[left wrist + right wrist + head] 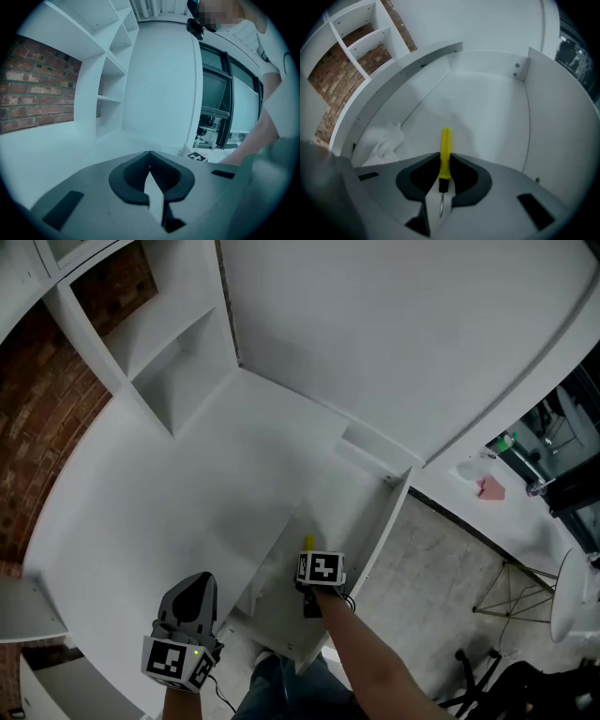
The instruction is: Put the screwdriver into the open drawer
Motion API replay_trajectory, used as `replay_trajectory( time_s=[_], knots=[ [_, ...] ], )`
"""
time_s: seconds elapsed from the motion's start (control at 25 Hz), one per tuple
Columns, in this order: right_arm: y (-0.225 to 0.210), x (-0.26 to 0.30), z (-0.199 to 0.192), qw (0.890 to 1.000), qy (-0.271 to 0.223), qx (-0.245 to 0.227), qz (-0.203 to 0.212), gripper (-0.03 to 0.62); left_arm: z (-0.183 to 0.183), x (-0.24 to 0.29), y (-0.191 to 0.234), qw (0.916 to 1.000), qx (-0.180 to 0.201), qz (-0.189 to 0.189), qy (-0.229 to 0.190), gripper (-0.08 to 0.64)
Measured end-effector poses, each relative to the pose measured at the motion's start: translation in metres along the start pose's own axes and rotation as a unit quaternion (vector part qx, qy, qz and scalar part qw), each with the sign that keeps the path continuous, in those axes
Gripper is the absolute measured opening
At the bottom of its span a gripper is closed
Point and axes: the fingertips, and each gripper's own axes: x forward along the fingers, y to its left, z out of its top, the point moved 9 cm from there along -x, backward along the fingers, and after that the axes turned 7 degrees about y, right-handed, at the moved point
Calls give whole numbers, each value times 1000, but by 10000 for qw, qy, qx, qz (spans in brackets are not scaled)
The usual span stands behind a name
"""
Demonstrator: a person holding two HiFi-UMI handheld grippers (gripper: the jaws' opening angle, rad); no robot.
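The screwdriver (446, 149) has a yellow handle and a thin metal shaft. My right gripper (445, 159) is shut on it, with the handle pointing out ahead of the jaws. In the head view my right gripper (310, 551) hangs over the open white drawer (349, 501), and the yellow end of the screwdriver (307, 542) shows just past its marker cube. The right gripper view looks down into the drawer (487, 108). My left gripper (198, 585) is over the white desktop to the left of the drawer. Its jaws (150, 155) are shut with nothing between them.
A crumpled white cloth or paper (387, 139) lies at the drawer's left side. White shelf compartments (178, 362) stand at the back left against a brick wall (37, 427). To the right are a floor with a small pink object (491, 488) and a stool (572, 596).
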Motion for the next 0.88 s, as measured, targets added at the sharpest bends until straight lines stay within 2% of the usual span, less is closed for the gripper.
replay_trajectory(
  time_s=[0.24,0.32,0.44,0.64,0.88],
  knots=[
    [0,6,6,9998,192,-90,8,87,0,6,-1,9999,-82,110,2,12],
    [3,7,6,9996,202,-83,179,130,2,6,-1,9999,-87,122,-24,12],
    [10,2,5,9986,168,-16,504,230,2,3,-1,9999,-94,96,-67,12],
    [15,-52,8,9950,-518,150,843,244,4,-2,1,9999,-126,23,-53,12],
    [19,-147,-4,9811,-1560,57,1144,244,18,-9,3,9984,10,-409,-398,12]
  ],
)
